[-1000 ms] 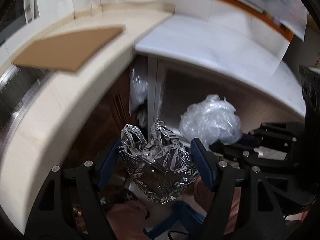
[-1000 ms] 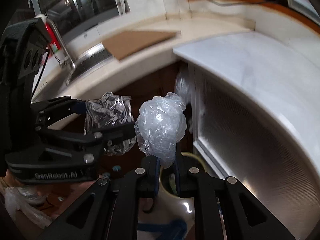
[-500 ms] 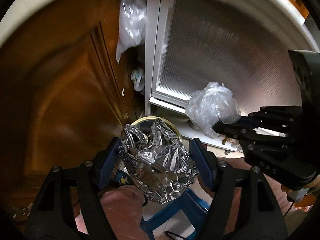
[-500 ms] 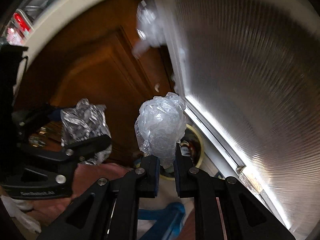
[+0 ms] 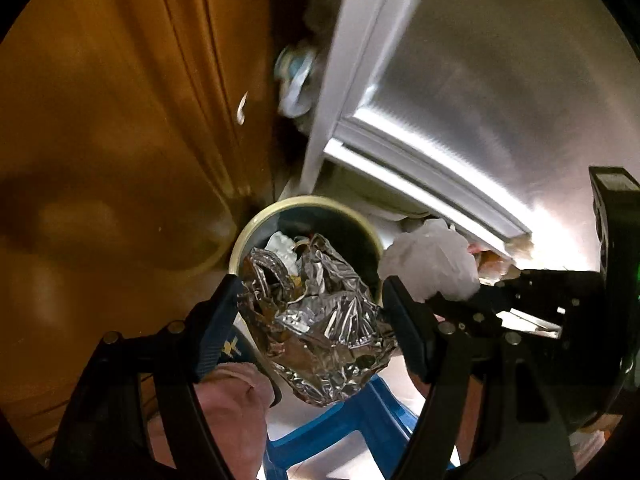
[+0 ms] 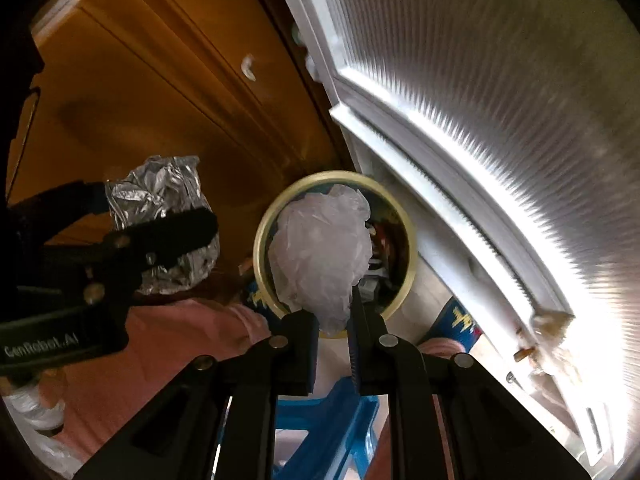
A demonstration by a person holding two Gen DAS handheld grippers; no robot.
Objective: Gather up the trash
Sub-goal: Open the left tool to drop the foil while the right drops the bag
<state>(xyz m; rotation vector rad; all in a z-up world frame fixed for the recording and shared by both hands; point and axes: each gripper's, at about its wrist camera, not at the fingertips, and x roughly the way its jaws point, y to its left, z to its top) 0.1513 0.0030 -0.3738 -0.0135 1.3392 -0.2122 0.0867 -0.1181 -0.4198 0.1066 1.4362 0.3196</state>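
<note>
While both point steeply down over the round bin (image 6: 412, 240), the left claw (image 5: 312, 316) pinches a crumpled foil wad (image 5: 320, 320), and the right claw (image 6: 334, 320) pinches a clear plastic ball (image 6: 320, 256) above the bin's mouth.
</note>
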